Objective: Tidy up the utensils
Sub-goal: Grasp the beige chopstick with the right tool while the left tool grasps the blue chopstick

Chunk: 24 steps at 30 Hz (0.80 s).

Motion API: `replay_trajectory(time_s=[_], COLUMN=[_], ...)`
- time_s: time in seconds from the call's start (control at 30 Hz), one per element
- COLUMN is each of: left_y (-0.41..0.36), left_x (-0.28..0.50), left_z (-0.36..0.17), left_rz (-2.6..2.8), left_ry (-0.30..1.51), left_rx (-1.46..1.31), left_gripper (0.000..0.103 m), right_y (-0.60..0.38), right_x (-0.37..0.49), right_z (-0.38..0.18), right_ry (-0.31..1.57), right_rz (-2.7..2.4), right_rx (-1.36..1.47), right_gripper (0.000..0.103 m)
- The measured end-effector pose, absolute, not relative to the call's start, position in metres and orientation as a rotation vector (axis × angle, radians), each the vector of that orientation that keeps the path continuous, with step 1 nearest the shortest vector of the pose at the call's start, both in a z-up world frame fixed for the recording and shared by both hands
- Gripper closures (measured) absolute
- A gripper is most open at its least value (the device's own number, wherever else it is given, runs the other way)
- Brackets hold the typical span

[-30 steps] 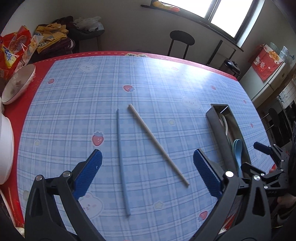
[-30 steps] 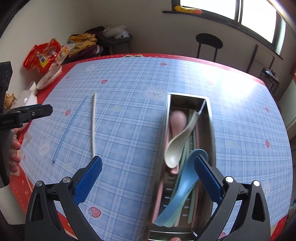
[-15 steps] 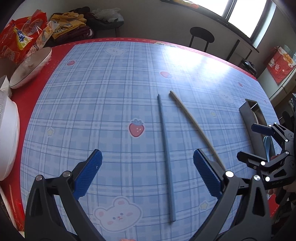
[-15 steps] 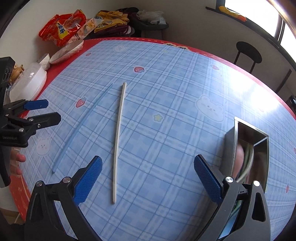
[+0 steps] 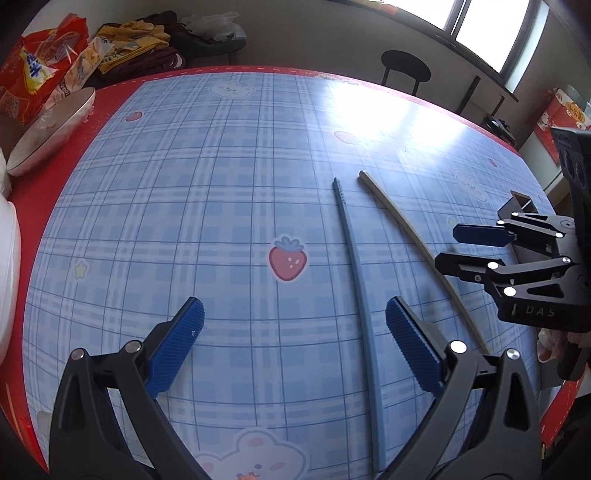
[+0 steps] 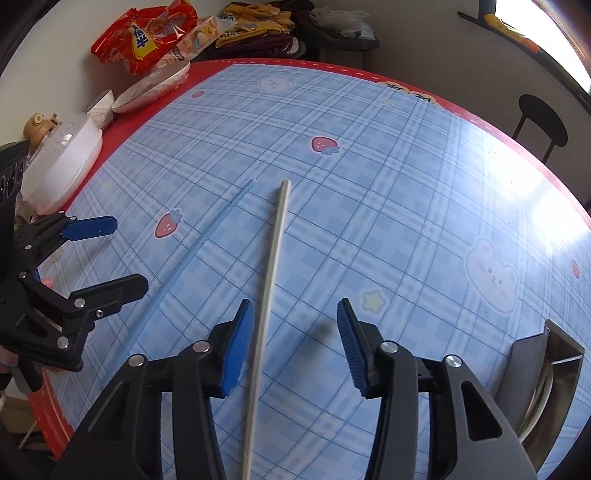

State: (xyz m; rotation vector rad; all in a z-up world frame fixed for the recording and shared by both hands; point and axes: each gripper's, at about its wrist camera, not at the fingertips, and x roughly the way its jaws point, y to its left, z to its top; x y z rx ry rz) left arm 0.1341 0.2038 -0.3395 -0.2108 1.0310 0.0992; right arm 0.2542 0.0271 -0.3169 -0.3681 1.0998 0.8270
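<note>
The white chopstick (image 6: 271, 280) lies flat on the table (image 6: 388, 177), its length running away from the right gripper (image 6: 293, 347), near end between the spread jaws, beside the left pad. The blue chopstick (image 5: 356, 291) lies just left of it, inside the left gripper (image 5: 291, 343), also spread. The metal box (image 6: 546, 373) sits well right.

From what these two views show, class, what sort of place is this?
Probably a home dining area: a table under a cartoon plaid tablecloth, snack bags and a bowl at its edge, a stool below a window, and loose chopsticks.
</note>
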Motion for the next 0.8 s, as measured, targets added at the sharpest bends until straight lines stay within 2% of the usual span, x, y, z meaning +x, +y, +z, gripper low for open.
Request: replay_trajectory(time_s=[0.27, 0.53, 0.57, 0.8], left_y=[0.189, 0.181, 0.182, 0.183], left_x=[0.141, 0.144, 0.144, 0.146], left_z=[-0.346, -0.343, -0.343, -0.341], left_rz=[0.057, 0.020, 0.017, 0.044], left_ry=[1.043, 1.027, 1.027, 1.038], left_rx=[-0.178, -0.210, -0.221, -0.216], left_gripper=[0.006, 0.007, 0.010, 0.049], right_y=[0.036, 0.034, 0.034, 0.029], right_x=[0.250, 0.246, 0.246, 0.245], right_z=[-0.321, -0.323, -0.323, -0.323], right_ry=[1.087, 1.068, 1.068, 1.060], right_rz=[0.860, 0.858, 0.859, 0.858], right_rx=[-0.384, -0.392, -0.386, -0.375], right_gripper=[0.085, 0.096, 0.096, 0.096])
